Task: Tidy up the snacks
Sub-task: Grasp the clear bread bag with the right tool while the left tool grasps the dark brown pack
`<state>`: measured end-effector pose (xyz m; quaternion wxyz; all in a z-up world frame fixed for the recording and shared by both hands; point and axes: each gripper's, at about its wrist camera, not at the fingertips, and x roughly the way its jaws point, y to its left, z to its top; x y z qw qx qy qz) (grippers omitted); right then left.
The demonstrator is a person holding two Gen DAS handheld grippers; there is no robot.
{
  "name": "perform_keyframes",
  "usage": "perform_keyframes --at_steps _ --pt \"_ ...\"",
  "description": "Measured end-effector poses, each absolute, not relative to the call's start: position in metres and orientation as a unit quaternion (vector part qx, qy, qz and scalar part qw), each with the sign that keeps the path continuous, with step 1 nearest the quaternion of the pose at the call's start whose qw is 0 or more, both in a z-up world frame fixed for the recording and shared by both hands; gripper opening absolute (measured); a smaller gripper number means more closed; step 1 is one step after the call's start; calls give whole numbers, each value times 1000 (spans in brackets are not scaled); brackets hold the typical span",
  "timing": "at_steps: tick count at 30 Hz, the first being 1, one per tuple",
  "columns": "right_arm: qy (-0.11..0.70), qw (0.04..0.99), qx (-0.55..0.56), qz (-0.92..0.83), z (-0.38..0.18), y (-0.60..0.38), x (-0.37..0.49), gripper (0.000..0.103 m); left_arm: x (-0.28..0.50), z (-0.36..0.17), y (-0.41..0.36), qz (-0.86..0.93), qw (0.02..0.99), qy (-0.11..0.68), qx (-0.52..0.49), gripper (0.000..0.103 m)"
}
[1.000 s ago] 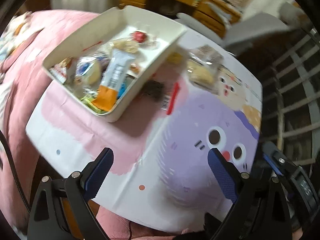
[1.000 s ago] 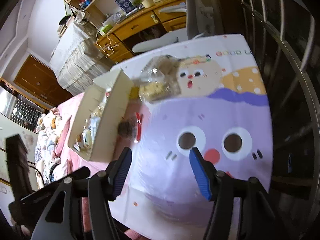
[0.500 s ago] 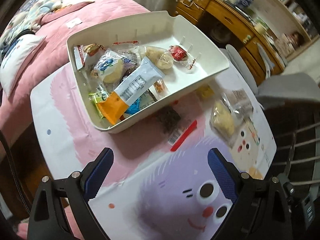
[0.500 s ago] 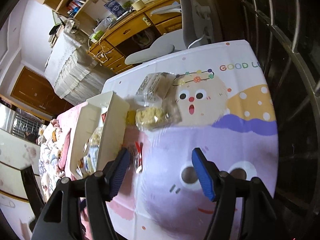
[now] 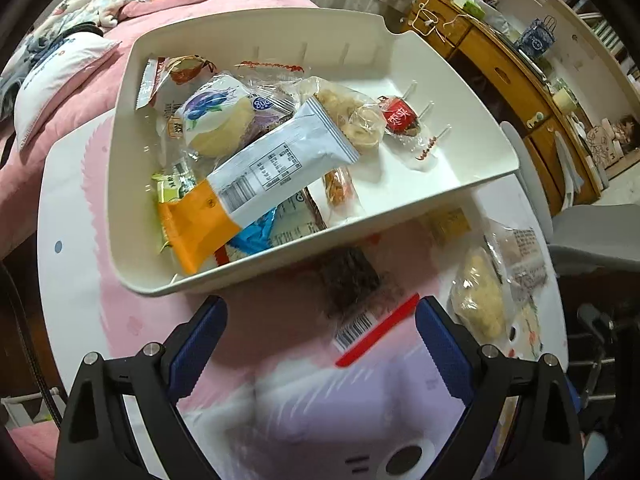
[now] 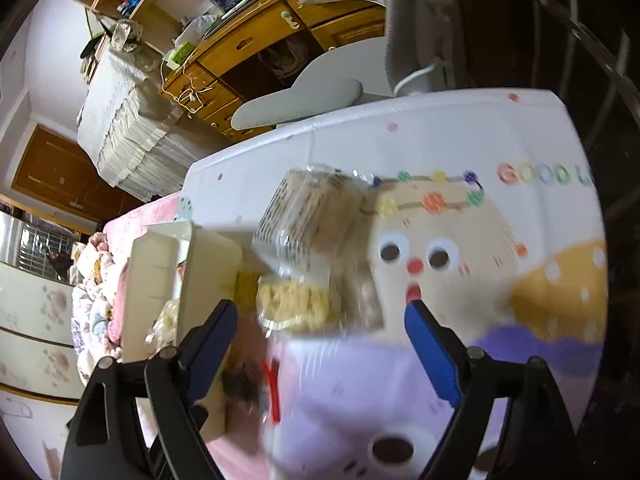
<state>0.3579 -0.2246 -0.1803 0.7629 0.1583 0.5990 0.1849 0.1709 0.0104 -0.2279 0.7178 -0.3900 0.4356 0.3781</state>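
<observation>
The left tool (image 5: 318, 326) hangs spread wide and empty above a dark snack (image 5: 348, 282) on the bench (image 5: 72, 280), just outside the tray (image 5: 136, 256). The right tool (image 6: 320, 322), its jaws just widened, is also released with nothing gripped, framing a clear bag of pale biscuits (image 6: 298, 304) beside the tray's wall. Only the left view shows the tray's heap: a long white-and-orange packet (image 5: 256, 180), a blueberry bun (image 5: 218, 120), a red sweet (image 5: 398, 117).

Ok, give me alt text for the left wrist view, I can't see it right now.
A white tray piled with wrapped snacks sits on a cartoon-print table. Beside it on the table lie a dark snack pack and a clear bag of pale snacks. The left gripper hangs open and empty above the dark pack.
</observation>
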Motion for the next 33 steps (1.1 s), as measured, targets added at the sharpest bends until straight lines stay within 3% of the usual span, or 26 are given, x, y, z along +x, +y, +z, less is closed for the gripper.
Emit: perform_keyframes --at_steps 11,33 --pt "587 779 119 186 -226 -179 403 93 194 -254 15 374 723 442 -377 94" --pt "556 815 -29 160 -250 -105 410 95 226 -296 43 389 671 493 -395 95"
